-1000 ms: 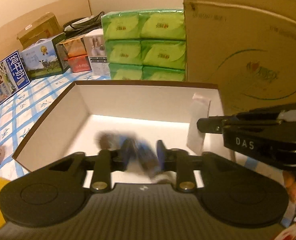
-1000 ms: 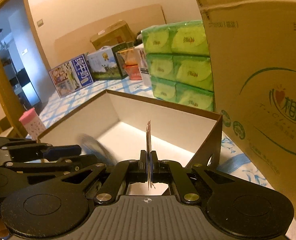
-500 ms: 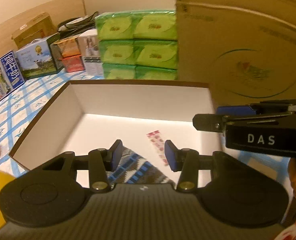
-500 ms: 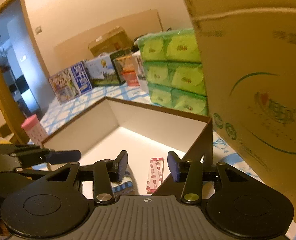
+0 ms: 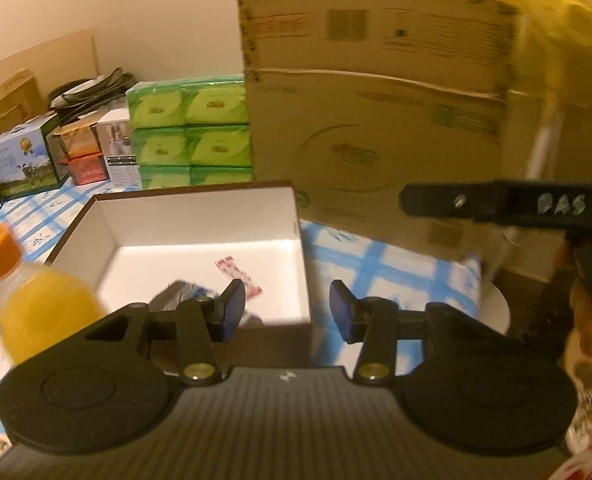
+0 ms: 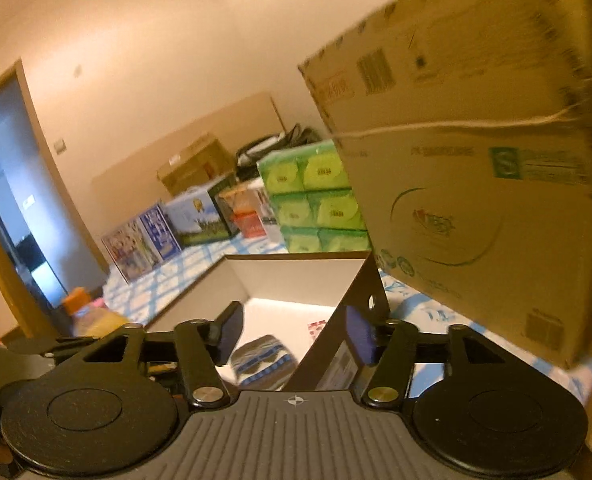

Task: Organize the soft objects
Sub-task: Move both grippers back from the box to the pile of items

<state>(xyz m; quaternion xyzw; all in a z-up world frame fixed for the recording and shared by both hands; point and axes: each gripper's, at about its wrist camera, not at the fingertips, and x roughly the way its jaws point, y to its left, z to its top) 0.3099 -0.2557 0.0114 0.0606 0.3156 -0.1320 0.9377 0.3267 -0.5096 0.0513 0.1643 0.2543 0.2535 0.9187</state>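
Left claw (image 5: pixel 283 310) is released with nothing between its fingers; right claw (image 6: pixel 294 336) has just been opening and grips nothing either. Both soft things, the knit bundle (image 5: pixel 184 294) and the pink packet (image 5: pixel 238 276), lie on the box (image 5: pixel 200 204) floor. Best move is probably backing off cleanly without clipping the box rim. Left view alone shows the juice bottle (image 5: pixel 36 300) beside the box; right view shows the doorway (image 6: pixel 12 208).

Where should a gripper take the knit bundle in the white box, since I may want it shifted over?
Grip the knit bundle across its raised middle fold, coming straight down from above. It lies low on the box floor with walls all round, so a side approach is probably blocked.
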